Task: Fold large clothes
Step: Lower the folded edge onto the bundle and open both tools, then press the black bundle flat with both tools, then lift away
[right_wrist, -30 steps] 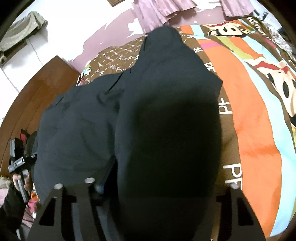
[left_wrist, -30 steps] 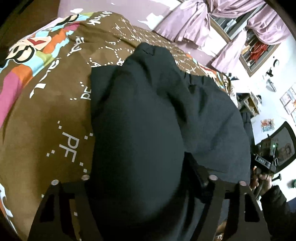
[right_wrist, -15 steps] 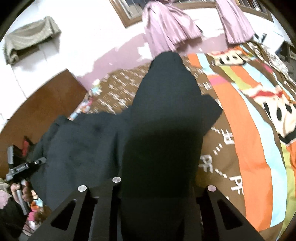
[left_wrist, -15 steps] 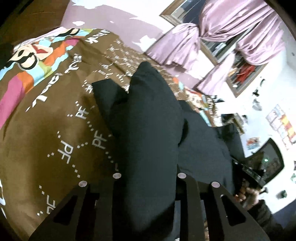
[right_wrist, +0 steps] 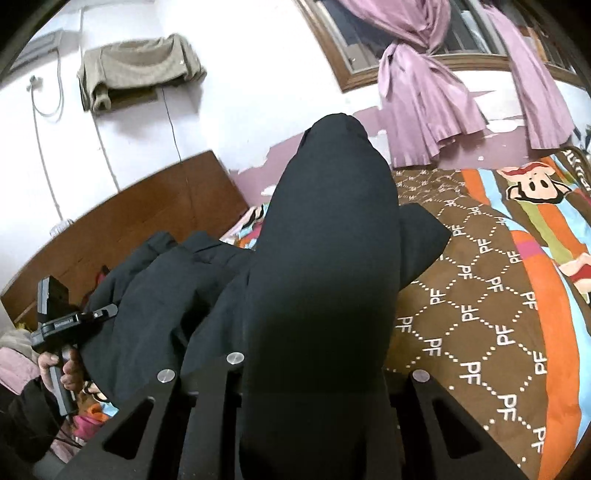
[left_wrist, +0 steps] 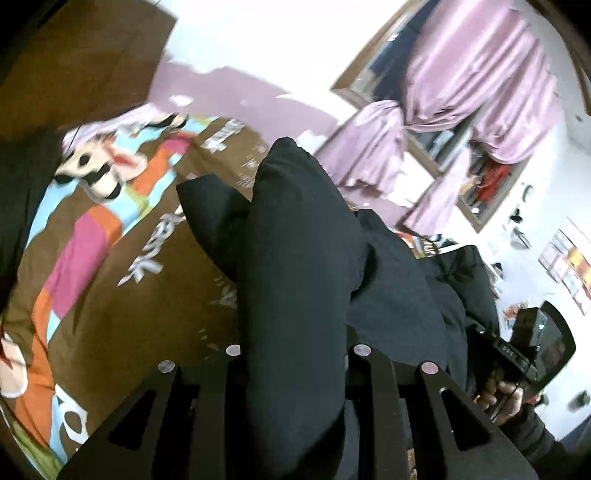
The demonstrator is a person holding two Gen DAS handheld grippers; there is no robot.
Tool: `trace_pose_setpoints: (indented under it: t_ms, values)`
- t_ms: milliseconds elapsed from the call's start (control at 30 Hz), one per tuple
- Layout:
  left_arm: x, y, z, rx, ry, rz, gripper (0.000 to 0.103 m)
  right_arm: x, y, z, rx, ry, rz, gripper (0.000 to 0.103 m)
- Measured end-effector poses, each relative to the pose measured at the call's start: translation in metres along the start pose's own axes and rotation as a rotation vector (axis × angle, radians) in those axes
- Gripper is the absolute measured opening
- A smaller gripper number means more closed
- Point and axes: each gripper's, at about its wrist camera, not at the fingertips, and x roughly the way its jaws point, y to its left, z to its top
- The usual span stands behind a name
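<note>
A large black garment hangs stretched between both grippers above the bed; it also shows in the right wrist view. My left gripper is shut on one bunched edge of it, cloth bulging up between the fingers. My right gripper is shut on another edge the same way. The rest of the garment sags between the two grippers. The other hand-held gripper shows at the right of the left wrist view and at the left of the right wrist view.
The bed carries a brown patterned cover with coloured cartoon stripes. A wooden headboard stands at one end. Purple curtains hang at a window. A beige cloth hangs on the white wall.
Both grippers have risen and tilted up, lifting the black garment off the bed. The jaws have closed in on the cloth. More wall, window and curtain now show.
</note>
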Motion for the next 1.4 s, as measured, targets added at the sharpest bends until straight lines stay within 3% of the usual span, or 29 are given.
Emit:
trace_pose_setpoints:
  t_ms: [100,200,267,367,467,533,567,600,667,733,933,967,1000,1067,1233,1400]
  values:
    - [0.020,0.035,-0.015,-0.071,0.050,0.042,0.019,0.028,-0.003,-0.010,-0.007,0.065,-0.021,0.018]
    - [0.027,0.058,-0.028,-0.125,0.060,0.026,0.023,0.051,-0.029,-0.034,0.036,0.161,-0.092,0.023]
    - [0.026,0.061,-0.028,-0.100,0.060,0.028,0.025,0.057,-0.047,-0.044,0.076,0.203,-0.129,0.026]
    - [0.027,0.048,-0.027,-0.023,0.062,0.096,0.033,0.059,-0.062,-0.052,0.129,0.216,-0.129,0.033]
    - [0.031,0.041,-0.031,0.005,0.064,0.159,0.042,0.063,-0.063,-0.054,0.122,0.236,-0.178,0.046]
    - [0.034,0.044,-0.034,-0.015,0.066,0.188,0.053,0.063,-0.062,-0.055,0.134,0.232,-0.218,0.075]
    - [0.034,0.047,-0.035,-0.029,0.064,0.220,0.062,0.063,-0.060,-0.057,0.135,0.231,-0.261,0.081]
    - [0.035,0.049,-0.036,-0.044,0.062,0.258,0.069,0.065,-0.058,-0.057,0.127,0.235,-0.290,0.085]
    - [0.035,0.050,-0.037,-0.047,0.047,0.323,0.070,0.068,-0.052,-0.061,0.088,0.247,-0.372,0.087]
    - [0.033,0.044,-0.038,-0.026,0.017,0.409,0.071,0.067,-0.048,-0.064,0.075,0.242,-0.407,0.096]
    - [0.030,0.018,-0.043,0.115,-0.071,0.567,0.073,0.056,-0.042,-0.060,0.121,0.157,-0.424,0.103]
    - [0.028,0.014,-0.043,0.134,-0.082,0.577,0.078,0.050,-0.038,-0.057,0.119,0.122,-0.441,0.103]
    - [0.027,0.008,-0.044,0.147,-0.092,0.582,0.090,0.046,-0.035,-0.055,0.113,0.103,-0.450,0.103]
    - [0.025,0.001,-0.046,0.159,-0.103,0.575,0.097,0.037,-0.026,-0.048,0.087,0.063,-0.457,0.103]
    - [0.012,-0.019,-0.050,0.152,-0.146,0.543,0.098,0.011,0.006,-0.034,0.001,-0.009,-0.458,0.103]
    - [-0.010,-0.039,-0.047,0.156,-0.194,0.515,0.100,-0.008,0.033,-0.024,-0.026,-0.019,-0.406,0.103]
